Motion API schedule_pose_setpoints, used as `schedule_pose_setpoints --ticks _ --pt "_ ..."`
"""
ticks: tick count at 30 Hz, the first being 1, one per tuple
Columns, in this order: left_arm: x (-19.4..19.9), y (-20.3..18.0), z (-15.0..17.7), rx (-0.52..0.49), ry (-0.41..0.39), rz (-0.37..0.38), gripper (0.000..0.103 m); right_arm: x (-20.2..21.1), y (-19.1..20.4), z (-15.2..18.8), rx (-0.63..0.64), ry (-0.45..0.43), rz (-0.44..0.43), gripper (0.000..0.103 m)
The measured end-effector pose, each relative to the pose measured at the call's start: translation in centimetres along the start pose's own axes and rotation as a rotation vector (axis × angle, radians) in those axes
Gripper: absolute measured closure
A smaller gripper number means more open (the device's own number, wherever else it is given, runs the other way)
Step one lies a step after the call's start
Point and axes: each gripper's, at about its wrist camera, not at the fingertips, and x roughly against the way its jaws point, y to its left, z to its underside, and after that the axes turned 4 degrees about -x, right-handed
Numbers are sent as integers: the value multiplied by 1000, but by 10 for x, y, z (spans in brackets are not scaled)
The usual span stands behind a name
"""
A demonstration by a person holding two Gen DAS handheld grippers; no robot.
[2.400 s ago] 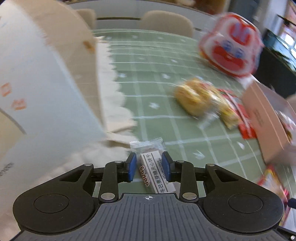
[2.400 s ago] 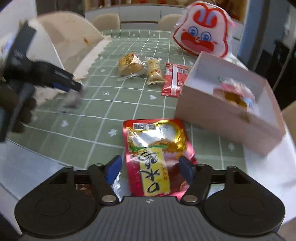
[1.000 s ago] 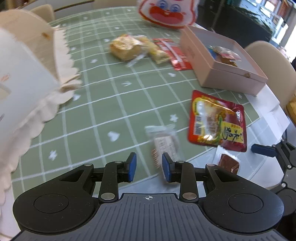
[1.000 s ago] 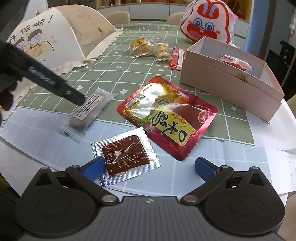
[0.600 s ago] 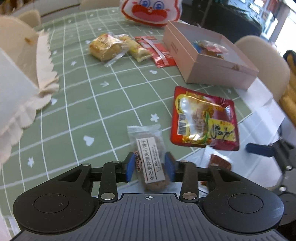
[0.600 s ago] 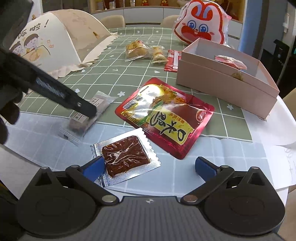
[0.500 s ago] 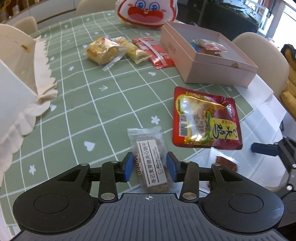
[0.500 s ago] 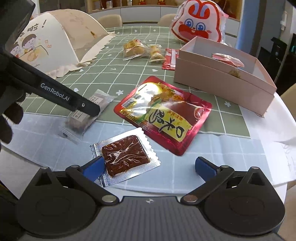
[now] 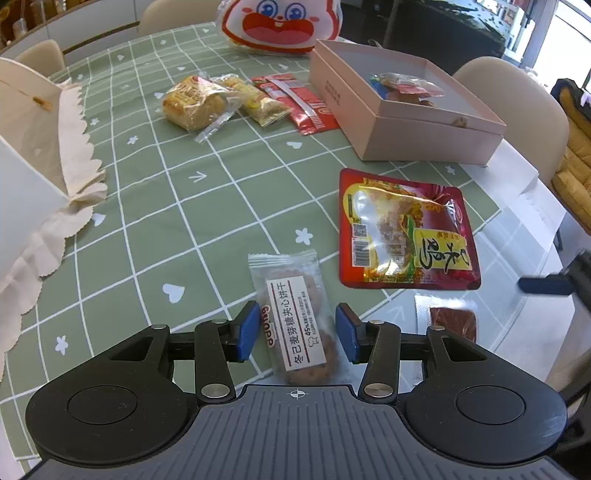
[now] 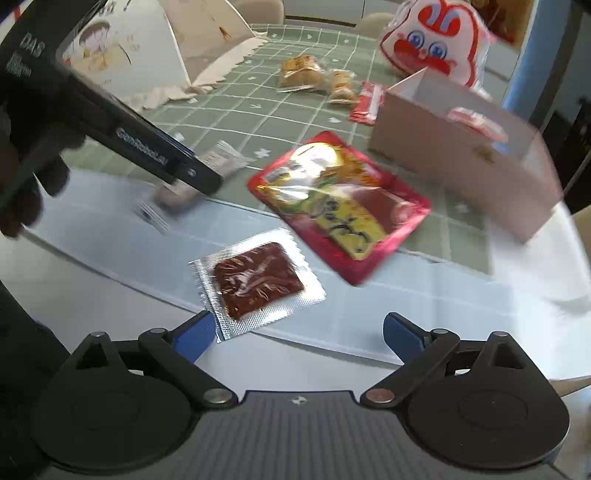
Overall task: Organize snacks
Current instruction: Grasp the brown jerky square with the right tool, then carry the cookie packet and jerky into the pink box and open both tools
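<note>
A clear-wrapped biscuit pack (image 9: 295,317) with a white label lies on the table's near edge between the fingers of my left gripper (image 9: 297,332), which is open with a gap on both sides. The pack also shows in the right wrist view (image 10: 199,177), partly hidden by the left gripper. A red and yellow snack pouch (image 9: 406,232) lies to the right, also in the right wrist view (image 10: 340,206). My right gripper (image 10: 297,336) is open wide and empty just in front of a silver packet with a dark red square (image 10: 256,278).
A pink open box (image 9: 402,110) with a few wrapped snacks inside stands at the back right. Two yellow pastries (image 9: 195,101) and a red sachet (image 9: 299,103) lie behind. A rabbit-face bag (image 9: 280,26) is at the far edge. A beige folding cover (image 9: 33,144) stands on the left.
My left gripper set the biscuit pack down at the table's near edge and its fingers have opened around it. My right gripper let go of the red pouch earlier and has shifted left.
</note>
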Motion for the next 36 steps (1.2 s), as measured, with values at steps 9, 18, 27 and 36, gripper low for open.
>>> schedule_pose_setpoints --ticks 9,18,27,36 --pt "0 -2 -1 32 -1 -14 53 12 -19 -13 -125 -20 8 12" --pt "3 1 -1 63 34 6 53 -14 -4 -37 -268 14 -109 50" --pt "4 2 -1 77 28 6 53 -12 18 -31 -93 -26 -64 50" --pt "4 -12 7 -25 -13 -50 57 -8 20 -30 -85 -30 -74 63"
